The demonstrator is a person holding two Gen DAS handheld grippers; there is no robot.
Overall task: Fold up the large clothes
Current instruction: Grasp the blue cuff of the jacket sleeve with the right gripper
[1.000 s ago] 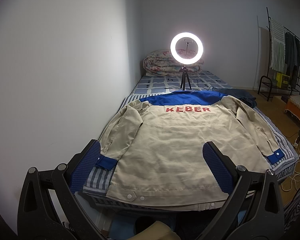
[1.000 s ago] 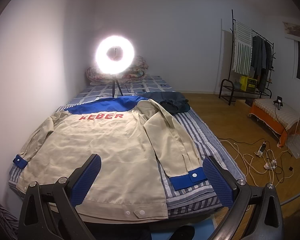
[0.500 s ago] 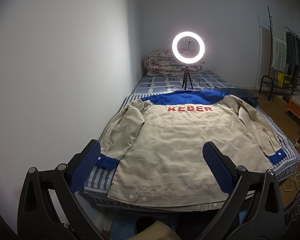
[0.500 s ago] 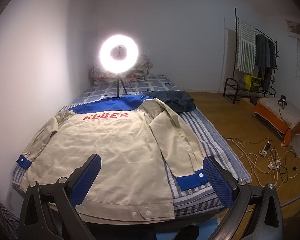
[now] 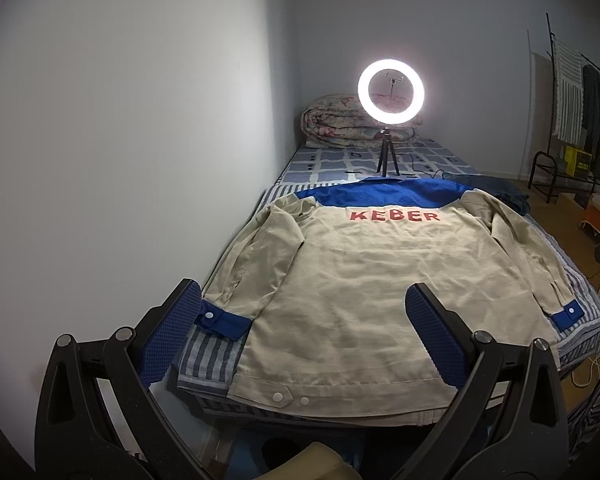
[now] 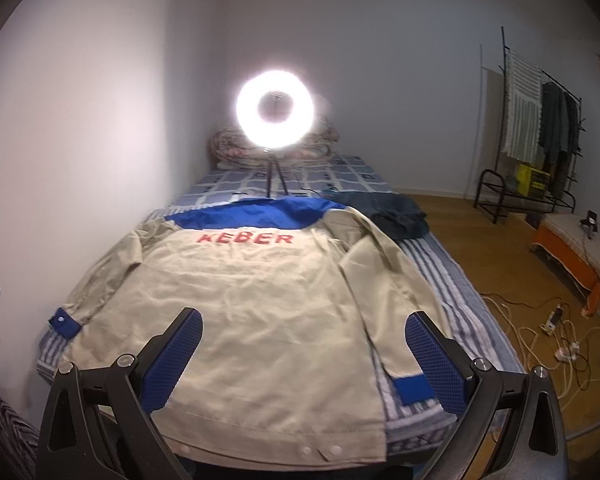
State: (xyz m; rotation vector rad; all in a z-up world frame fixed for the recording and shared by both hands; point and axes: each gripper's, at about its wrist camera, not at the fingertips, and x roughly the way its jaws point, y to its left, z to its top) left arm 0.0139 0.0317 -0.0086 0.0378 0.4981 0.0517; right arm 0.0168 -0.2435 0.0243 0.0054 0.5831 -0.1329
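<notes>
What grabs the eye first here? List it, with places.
The lit ring light glares from its tripod at the far end of the bed. Nearer, a beige jacket with a blue yoke lies back-up, sleeves spread, red KEBER lettering across its shoulders. Both grippers hang open over its hem.

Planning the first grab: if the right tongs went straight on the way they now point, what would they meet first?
Probably the back panel of the beige jacket with blue yoke, spread flat on the striped bed. The open right tongs frame it near the hem, empty; depth is unclear.
</notes>
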